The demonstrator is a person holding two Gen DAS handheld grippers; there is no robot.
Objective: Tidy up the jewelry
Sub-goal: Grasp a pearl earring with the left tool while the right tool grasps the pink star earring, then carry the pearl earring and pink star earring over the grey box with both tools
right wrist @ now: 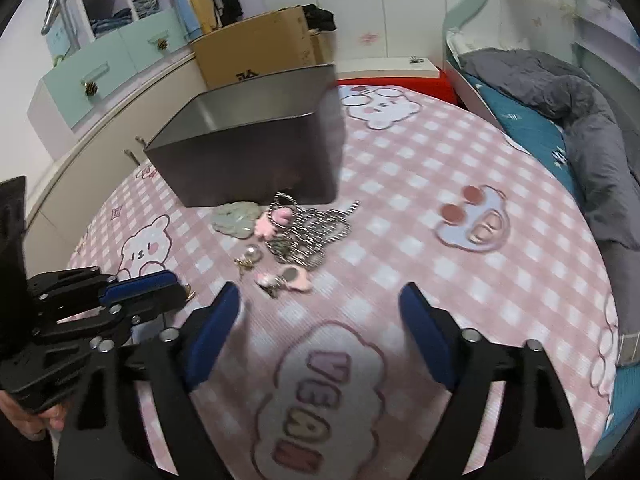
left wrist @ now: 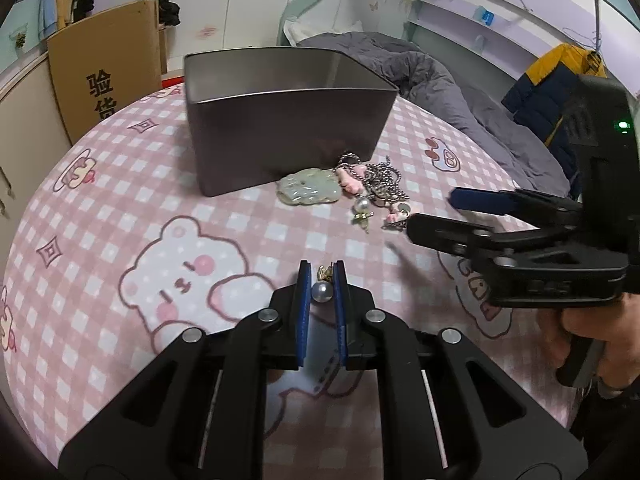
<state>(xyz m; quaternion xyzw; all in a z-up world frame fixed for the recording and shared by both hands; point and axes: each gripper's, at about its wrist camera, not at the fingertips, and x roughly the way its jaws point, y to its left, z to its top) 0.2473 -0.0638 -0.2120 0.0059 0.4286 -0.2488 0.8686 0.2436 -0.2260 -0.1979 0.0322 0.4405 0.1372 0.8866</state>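
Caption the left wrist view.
Left tongs shut on a pearl earring; tin and jewelry pile beyond.

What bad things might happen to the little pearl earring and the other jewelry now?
The left hand-held gripper pinches the round pearl earring near its fingertips, so it might slip out on the way to the metal box. The open right hand-held gripper nears the tangled bead chain; grabbing there could drag neighbouring pieces along.

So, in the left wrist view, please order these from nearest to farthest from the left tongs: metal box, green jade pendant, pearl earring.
1. Pearl earring: between the left tongs, gripped.
2. Green jade pendant: ahead, on the pink cloth.
3. Metal box: farthest, right behind the pendant.
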